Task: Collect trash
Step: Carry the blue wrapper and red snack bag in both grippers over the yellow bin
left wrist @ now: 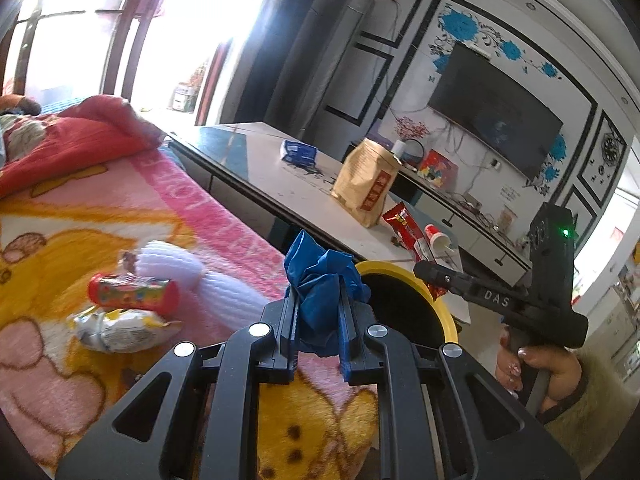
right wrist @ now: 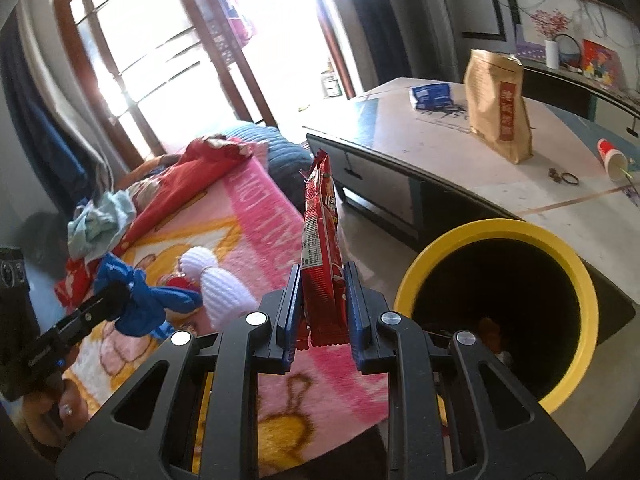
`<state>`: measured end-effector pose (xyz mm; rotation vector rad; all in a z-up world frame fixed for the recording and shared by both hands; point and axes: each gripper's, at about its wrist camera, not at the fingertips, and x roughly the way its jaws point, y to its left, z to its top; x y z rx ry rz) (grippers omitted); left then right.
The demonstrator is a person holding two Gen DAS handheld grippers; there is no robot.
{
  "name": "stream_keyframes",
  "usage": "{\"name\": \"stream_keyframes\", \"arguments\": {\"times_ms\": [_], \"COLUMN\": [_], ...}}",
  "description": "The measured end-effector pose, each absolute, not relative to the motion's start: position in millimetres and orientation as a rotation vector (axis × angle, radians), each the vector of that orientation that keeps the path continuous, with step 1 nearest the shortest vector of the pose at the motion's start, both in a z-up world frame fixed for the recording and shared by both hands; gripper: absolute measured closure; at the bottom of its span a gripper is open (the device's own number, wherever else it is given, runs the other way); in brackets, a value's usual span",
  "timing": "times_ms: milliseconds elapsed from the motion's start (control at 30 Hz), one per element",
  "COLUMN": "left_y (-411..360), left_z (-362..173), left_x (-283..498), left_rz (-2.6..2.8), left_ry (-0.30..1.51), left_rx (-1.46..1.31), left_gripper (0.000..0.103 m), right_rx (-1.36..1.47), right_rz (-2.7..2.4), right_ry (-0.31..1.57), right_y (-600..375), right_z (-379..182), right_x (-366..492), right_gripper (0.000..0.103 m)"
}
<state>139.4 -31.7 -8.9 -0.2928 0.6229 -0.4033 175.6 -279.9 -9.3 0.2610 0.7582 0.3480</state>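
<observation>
- Presently, the left gripper (left wrist: 318, 312) is clamped on a crumpled blue bag (left wrist: 320, 276), held just short of the yellow-rimmed bin (left wrist: 448, 312).
- Right gripper (right wrist: 322, 304) is clamped on an upright red snack wrapper (right wrist: 320, 240), beside the bin rim.
- Step in hand, by judgement: carrying trash to the bin; next, each load must clear the rim before release.
- Uncollected on the pink blanket (left wrist: 224, 216) near its edge: red tube (left wrist: 134, 290), crumpled packet (left wrist: 120, 330).

left gripper (left wrist: 318, 312): black frame, blue pads, silver screws | right hand (left wrist: 538, 372): painted nails, beige fuzzy sleeve
</observation>
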Motion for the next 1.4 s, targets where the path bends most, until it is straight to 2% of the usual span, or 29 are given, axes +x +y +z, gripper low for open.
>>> {"name": "stream_keyframes", "arguments": {"times_ms": [1400], "left_y": [-149], "left_z": [-35], "left_x": [167], "left_rz": [-0.598], "left_ry": [0.687], "left_rx": [-0.159], "left_gripper": [0.088], "right_rx": [0.436], "right_rz": [0.074], "right_ry": [0.756], "right_y": [-391], "right_z": [-28], "right_x": [182], "right_gripper": [0.088]}}
